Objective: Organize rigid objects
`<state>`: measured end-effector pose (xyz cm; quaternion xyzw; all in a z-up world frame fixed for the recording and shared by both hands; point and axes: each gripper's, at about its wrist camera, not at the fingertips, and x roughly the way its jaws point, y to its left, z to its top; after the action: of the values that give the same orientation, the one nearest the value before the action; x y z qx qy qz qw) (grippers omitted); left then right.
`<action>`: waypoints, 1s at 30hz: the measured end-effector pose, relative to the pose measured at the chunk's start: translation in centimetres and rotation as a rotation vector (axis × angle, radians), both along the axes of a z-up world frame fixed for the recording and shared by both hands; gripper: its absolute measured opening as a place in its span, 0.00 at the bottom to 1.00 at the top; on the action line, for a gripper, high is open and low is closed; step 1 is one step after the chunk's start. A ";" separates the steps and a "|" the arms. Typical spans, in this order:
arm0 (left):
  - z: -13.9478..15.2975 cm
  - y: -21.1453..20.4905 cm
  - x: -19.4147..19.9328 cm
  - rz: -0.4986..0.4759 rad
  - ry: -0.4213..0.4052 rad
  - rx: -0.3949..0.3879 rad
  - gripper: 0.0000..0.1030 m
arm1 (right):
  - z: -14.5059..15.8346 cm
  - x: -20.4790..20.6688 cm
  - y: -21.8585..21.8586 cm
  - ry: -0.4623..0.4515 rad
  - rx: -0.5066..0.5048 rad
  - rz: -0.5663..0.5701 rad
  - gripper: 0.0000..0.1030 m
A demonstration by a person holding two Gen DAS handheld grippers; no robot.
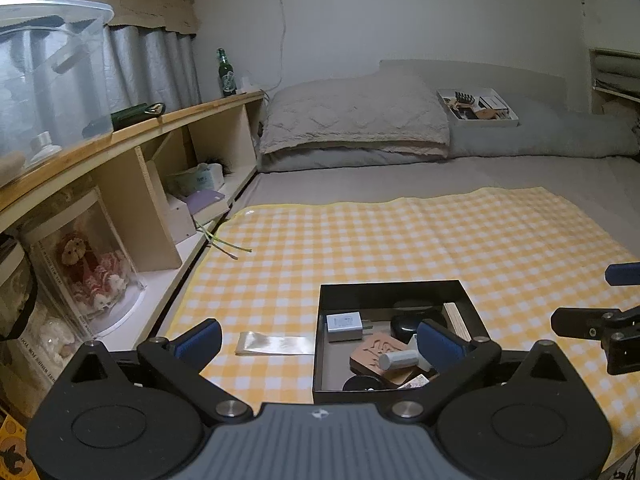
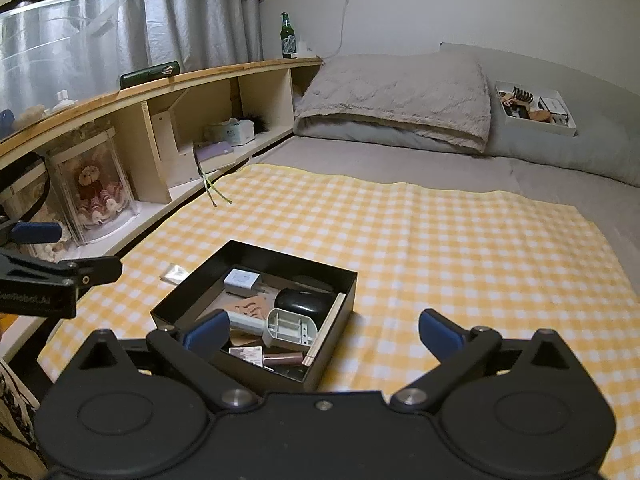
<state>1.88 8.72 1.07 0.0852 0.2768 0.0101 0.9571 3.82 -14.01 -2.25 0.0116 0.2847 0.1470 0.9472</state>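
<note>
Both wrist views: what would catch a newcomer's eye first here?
The black box full of small items, such as a white charger and a black case, sits on the yellow checked cloth spread over the bed. Both grippers, left and right, hang open and empty near it. A clear packet lies on the cloth left of the box.

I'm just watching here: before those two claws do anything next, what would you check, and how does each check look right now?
1. Left claw open, nothing in it: ok.
2. Right claw open, nothing in it: ok.
3. Black box flat on the checked cloth: ok.
4. Things inside the box, such as the white charger and black case, lie below the rim: ok.
5. Everything gathered: not ok; a clear packet lies on the cloth beside the box.
6. Room left in the box: cannot tell.
</note>
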 end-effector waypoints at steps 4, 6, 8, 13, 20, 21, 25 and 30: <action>-0.1 0.0 -0.8 0.009 -0.024 0.001 1.00 | -0.1 -0.1 0.0 -0.012 0.004 -0.012 0.99; -0.1 0.1 -1.1 0.006 -0.024 -0.009 1.00 | 0.0 -0.2 -0.1 -0.020 0.007 -0.019 1.00; -0.2 0.2 -1.1 0.002 -0.019 -0.019 1.00 | 0.0 -0.3 -0.1 -0.030 0.005 -0.021 1.00; -0.2 0.4 -1.4 0.012 -0.010 -0.040 1.00 | 0.2 -0.6 -0.1 -0.059 -0.012 -0.026 1.00; -0.1 0.8 -1.4 0.025 -0.009 -0.061 1.00 | 0.3 -0.7 -0.5 -0.067 0.001 -0.041 1.00; -0.1 0.9 -1.4 0.025 -0.006 -0.064 1.00 | 0.3 -0.7 -0.5 -0.068 0.003 -0.042 1.00; -0.1 0.9 -1.4 0.025 -0.001 -0.070 1.00 | 0.4 -0.9 -0.7 -0.074 0.010 -0.046 1.00; -0.1 0.8 -1.4 0.021 0.000 -0.069 1.00 | 0.4 -0.9 -0.8 -0.076 0.016 -0.049 1.00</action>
<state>0.48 9.54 0.97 0.0494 0.2776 0.0105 0.9594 2.93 -14.86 -1.80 0.0207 0.2469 0.1265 0.9605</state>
